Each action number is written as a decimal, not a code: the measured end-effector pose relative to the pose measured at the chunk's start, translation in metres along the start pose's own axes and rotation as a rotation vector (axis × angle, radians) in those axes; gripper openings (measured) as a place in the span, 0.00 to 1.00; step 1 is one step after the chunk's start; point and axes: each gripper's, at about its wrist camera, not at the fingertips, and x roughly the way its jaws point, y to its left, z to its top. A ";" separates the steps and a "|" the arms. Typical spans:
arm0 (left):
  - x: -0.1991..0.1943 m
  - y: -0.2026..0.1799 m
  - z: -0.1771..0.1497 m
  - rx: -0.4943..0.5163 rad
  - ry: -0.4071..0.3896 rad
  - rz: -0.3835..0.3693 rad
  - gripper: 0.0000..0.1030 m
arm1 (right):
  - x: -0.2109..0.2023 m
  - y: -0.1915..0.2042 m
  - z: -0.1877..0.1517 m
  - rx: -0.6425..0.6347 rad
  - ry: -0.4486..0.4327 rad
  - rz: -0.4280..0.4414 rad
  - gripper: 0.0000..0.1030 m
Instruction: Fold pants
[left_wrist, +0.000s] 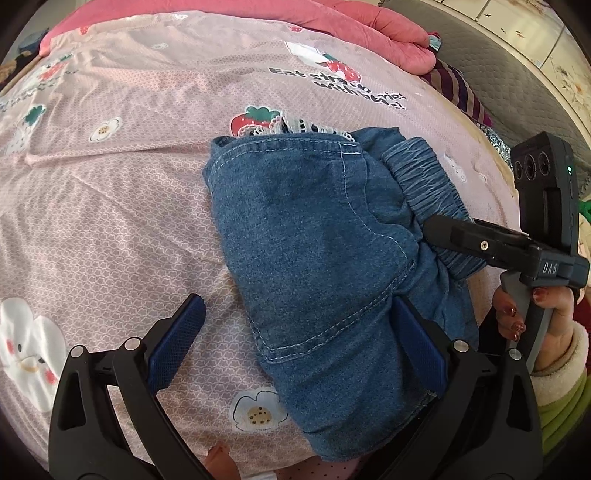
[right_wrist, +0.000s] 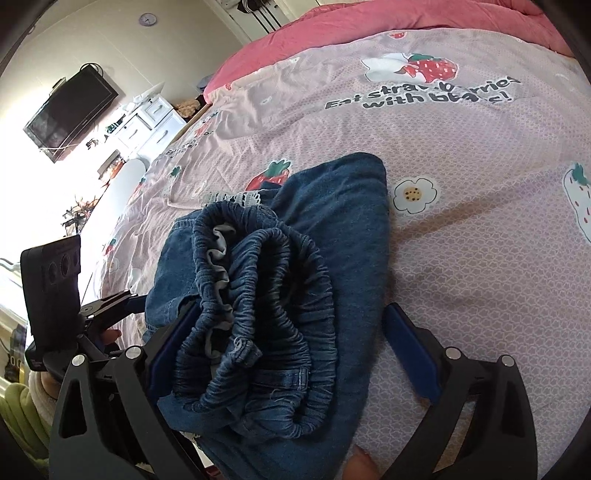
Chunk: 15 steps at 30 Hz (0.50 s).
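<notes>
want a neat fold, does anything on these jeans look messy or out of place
Yes. The elastic waistband is bunched in loose loops on top of the folded jeans instead of lying flat, and a strip of white lace pokes out from the far edge.

1. The pink strawberry-print bedsheet (left_wrist: 110, 221) lies open and flat to the left of the folded blue denim pants (left_wrist: 314, 229).
2. A rumpled pink quilt (left_wrist: 369, 26) banks up along the bed's far edge.
3. The black right gripper (left_wrist: 480, 243) crowds the pants' gathered waistband.
</notes>
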 end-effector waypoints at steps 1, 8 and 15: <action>0.001 0.001 0.001 -0.006 0.003 -0.004 0.92 | -0.001 0.001 -0.001 0.005 0.000 0.019 0.75; 0.006 0.005 0.003 -0.022 0.010 -0.028 0.92 | 0.000 -0.002 -0.001 0.013 0.003 0.059 0.65; 0.003 -0.005 0.005 0.013 -0.014 -0.048 0.52 | -0.005 0.007 -0.003 -0.038 -0.031 0.056 0.43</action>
